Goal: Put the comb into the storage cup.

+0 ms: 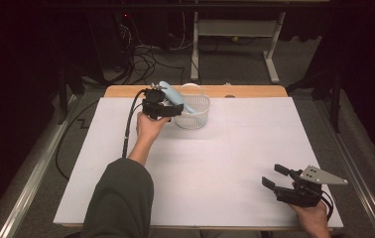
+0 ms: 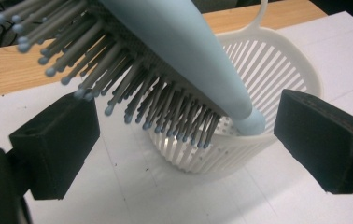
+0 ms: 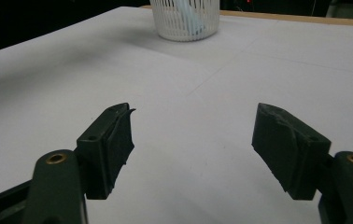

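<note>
At the near right corner of the white surface (image 1: 235, 163), the right claw (image 1: 276, 177) is sitting low in the person's right hand (image 1: 314, 218), its jaws standing wide apart and gripping nothing; in the right gripper view the two black jaws are framing bare white sheet, and the basket (image 3: 185, 21) is showing well beyond them near the far edge.

On the left side, a forearm in a dark green sleeve (image 1: 118, 203) is reaching forward from the near edge; the left hand (image 1: 148, 128) is holding the left claw (image 1: 173, 106) up at the far side of the surface, just beside the white slotted basket (image 1: 193, 113); a black cable (image 1: 128, 124) is trailing from it back toward the near side.

In the left gripper view the left claw's jaws are standing well apart, one on each side of the pale blue hairbrush (image 2: 184, 51), and neither pad is pressing on it; the hairbrush is leaning at a slant, its handle tip resting down inside the basket (image 2: 268, 140) and its bristled head (image 2: 86, 51) sticking up and out over the rim toward the claw; the bristles are pointing down toward the surface.

In the high view the hairbrush (image 1: 171, 93) is lying tilted across the basket's left rim; beyond the basket a strip of wooden edge (image 1: 255, 91) is showing at the far side of the surface.
</note>
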Available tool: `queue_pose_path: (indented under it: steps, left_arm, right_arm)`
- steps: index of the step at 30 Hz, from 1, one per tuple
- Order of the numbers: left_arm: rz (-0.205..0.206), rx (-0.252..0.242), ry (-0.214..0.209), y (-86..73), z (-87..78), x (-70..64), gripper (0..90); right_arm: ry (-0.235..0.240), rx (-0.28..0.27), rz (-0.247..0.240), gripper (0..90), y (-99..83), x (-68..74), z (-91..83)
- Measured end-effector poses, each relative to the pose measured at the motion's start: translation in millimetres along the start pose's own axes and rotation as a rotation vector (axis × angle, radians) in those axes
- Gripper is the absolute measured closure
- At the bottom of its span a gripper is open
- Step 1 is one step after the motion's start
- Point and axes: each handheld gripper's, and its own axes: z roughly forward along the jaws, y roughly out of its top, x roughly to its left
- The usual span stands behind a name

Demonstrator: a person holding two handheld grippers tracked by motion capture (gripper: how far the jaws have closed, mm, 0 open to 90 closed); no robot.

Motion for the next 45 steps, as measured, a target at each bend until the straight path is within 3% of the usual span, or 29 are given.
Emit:
queue_pose_path:
  steps: [12,42,45]
  left_arm:
    - [0.042,-0.011,0.003,-0.9,-12.3,-3.7,6.4]
    - [0.065,-0.058,0.006,-15.3,-45.1,5.8,6.5]
    - [0.082,-0.059,0.009,-17.6,-47.3,5.7,6.5]
  right_arm:
    - [-0.001,0.002,0.0,29.1,0.2,1.0,0.3]
    - [-0.001,-0.006,0.007,28.9,0.0,0.0,-0.9]
    - [-0.001,-0.006,0.008,28.9,0.1,0.0,-1.0]
